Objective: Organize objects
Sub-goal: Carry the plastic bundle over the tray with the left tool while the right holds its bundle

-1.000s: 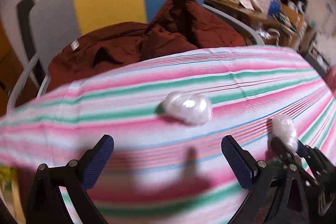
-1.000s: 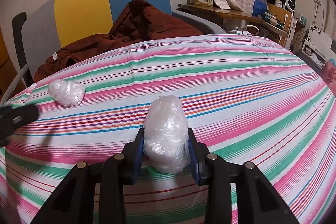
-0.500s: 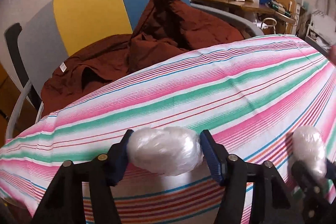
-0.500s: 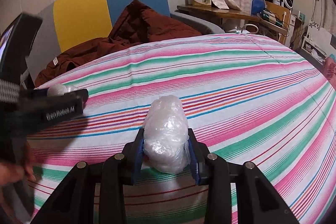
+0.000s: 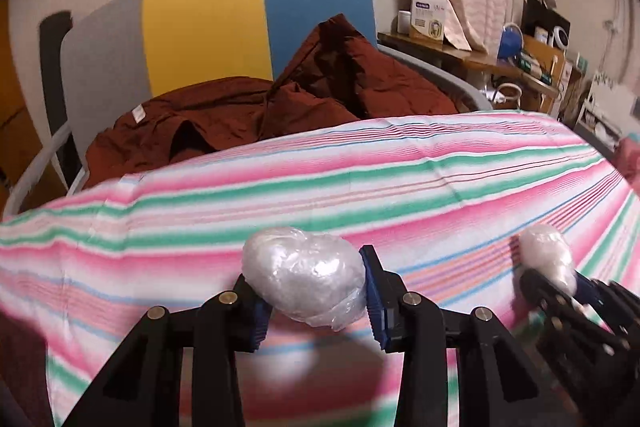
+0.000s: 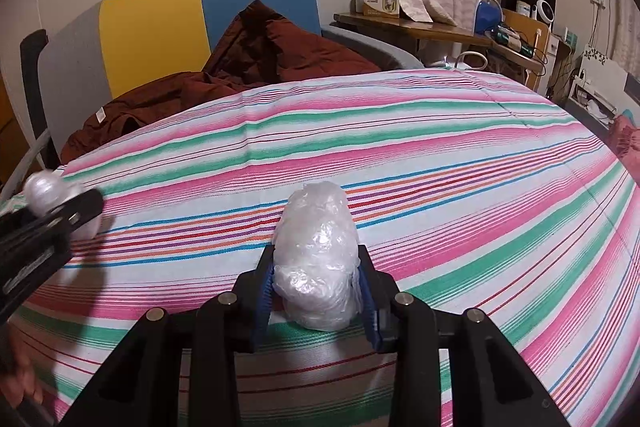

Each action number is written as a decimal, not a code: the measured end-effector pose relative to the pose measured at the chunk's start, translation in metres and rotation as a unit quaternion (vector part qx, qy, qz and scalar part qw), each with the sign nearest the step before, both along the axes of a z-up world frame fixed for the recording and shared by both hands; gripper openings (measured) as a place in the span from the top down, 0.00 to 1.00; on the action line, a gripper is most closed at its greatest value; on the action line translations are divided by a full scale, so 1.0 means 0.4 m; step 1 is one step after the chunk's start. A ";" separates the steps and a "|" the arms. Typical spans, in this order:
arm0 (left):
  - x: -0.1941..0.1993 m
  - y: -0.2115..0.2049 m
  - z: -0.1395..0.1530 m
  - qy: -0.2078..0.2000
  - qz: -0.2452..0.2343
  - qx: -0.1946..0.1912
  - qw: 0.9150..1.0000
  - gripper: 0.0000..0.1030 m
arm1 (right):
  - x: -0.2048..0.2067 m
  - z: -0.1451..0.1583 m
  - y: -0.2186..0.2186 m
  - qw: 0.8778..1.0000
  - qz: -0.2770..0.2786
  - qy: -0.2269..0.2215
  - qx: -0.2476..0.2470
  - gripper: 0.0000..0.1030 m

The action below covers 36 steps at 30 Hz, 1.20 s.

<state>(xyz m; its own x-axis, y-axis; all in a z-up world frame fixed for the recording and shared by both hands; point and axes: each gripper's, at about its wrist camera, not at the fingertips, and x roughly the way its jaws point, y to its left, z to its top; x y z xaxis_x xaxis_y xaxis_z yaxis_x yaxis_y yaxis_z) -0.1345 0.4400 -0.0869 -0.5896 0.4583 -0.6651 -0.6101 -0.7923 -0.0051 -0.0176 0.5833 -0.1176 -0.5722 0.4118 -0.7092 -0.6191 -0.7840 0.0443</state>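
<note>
Both tongs are loaded: the left tongs have just closed on a wad of crumpled clear plastic, their blue pads pressed into its two sides, and the right tongs hold a second wad the same way, standing taller than the pads. Each bundle hangs just over the striped cloth that covers the desk; a faint shadow shows under the left one, so it seems barely clear of the surface, though I cannot be sure it has left the cloth. From the left view the other wad sits well to the right, and from the right view the left tongs show blurred at the far left edge. The step in hand looks like lifting the fresh pick and bringing the two together. The plastic is soft and springy, so the pads should keep a steady squeeze; loosening would let it puff out and slip. Lift straight up before moving sideways, so the loose tail under the left wad does not drag and snag the cloth. Carry slowly and level, and keep the two tongs from knocking together. Nothing in view marks a target spot. Behind the desk a chair carries a brown garment, best kept clear of.
</note>
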 end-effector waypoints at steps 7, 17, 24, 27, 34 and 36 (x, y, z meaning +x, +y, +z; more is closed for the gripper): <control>0.086 -0.079 0.028 0.011 -0.014 0.019 1.000 0.61 | 0.004 0.008 -0.015 1.000 -0.006 -0.002 0.024 0.65; 0.196 -0.257 0.111 -0.028 -0.011 0.092 0.995 0.61 | -0.010 0.026 -0.061 0.997 0.008 -0.011 0.075 0.65; 0.258 -0.394 0.145 -0.037 0.011 0.112 0.993 0.61 | 0.010 0.049 -0.079 0.996 0.024 0.022 0.089 0.65; 0.278 -0.462 0.152 -0.037 0.023 0.116 0.992 0.61 | 0.013 0.062 -0.100 0.993 0.040 0.038 0.105 0.65; 0.307 -0.616 0.162 -0.030 0.053 0.117 0.991 0.61 | 0.006 0.073 -0.134 0.989 0.057 0.041 0.130 0.65; 0.306 -0.661 0.160 -0.034 0.069 0.121 0.990 0.61 | 0.018 0.084 -0.140 0.987 0.060 0.057 0.135 0.65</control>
<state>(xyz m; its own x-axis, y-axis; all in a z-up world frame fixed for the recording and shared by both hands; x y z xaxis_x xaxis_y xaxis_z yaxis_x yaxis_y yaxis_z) -0.0120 0.1755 -0.0229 -0.6161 0.5269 -0.5855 -0.4877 -0.8389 -0.2417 -0.0102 0.5272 -0.0841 -0.6982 0.5014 -0.5109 -0.5240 -0.8443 -0.1124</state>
